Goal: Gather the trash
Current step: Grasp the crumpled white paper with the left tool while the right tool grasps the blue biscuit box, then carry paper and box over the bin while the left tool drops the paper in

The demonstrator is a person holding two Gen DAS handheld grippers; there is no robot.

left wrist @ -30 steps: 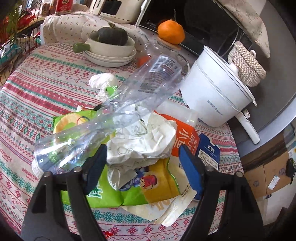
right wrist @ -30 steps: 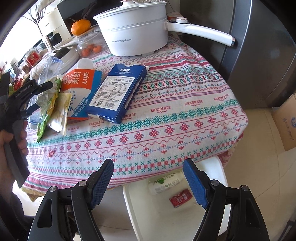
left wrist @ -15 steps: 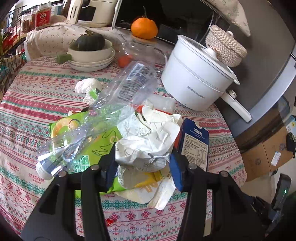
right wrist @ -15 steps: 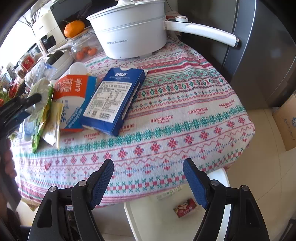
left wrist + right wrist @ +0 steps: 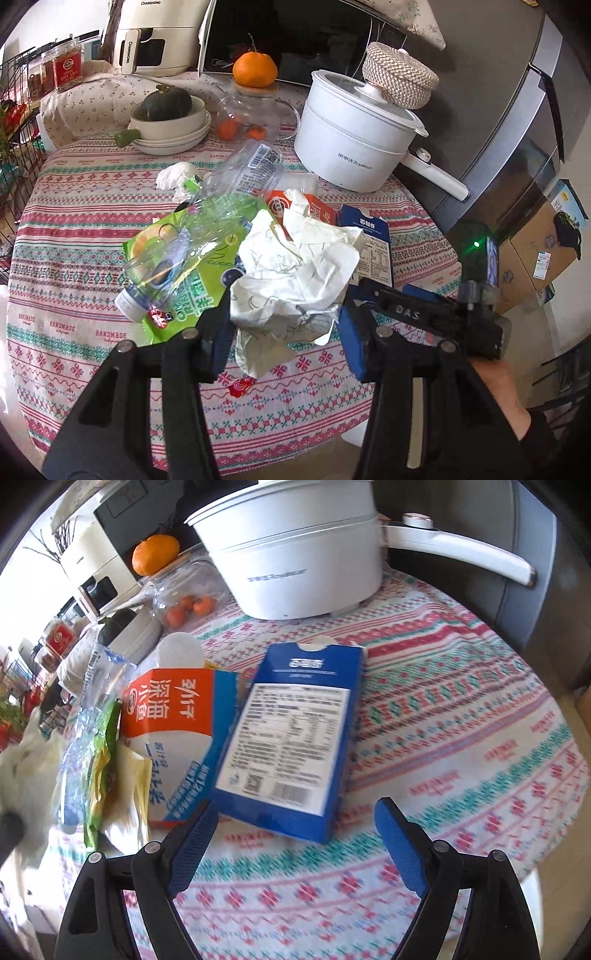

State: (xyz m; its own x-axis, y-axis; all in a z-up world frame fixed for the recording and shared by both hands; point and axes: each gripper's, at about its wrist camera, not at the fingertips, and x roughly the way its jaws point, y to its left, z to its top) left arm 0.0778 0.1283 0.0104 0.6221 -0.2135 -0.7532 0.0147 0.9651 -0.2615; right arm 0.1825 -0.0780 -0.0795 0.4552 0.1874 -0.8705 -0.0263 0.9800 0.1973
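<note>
**me:** Going left to right on my left cam: clear plastic bottle (image 5: pixel 207 229) lying on its side over a green snack bag (image 5: pixel 184 266), both on the worktop (image 5: pixel 74 206) with the patterned cloth. My left tongs (image 5: pixel 284 325) are clamped on a crumpled white paper wad (image 5: pixel 295 269), blue pads pressing it from both sides.

**other guy:** And the cartons?

**me:** Orange carton (image 5: pixel 317 210) peeks out behind the wad, blue carton (image 5: pixel 373 243) just beside it to the right. White electric pot (image 5: pixel 354 144) sits farther back.

**other guy:** Right side?

**me:** Right tongs (image 5: pixel 295 834) are spread wide, holding nothing, hovering over the worktop edge. On that cam the orange carton (image 5: pixel 173 731) is left, the blue carton (image 5: pixel 291 746) lies partly over it, its near end sitting between my pads but not touching them. Pot (image 5: pixel 295 554) is behind. Picture's a bit blurry there.
</note>
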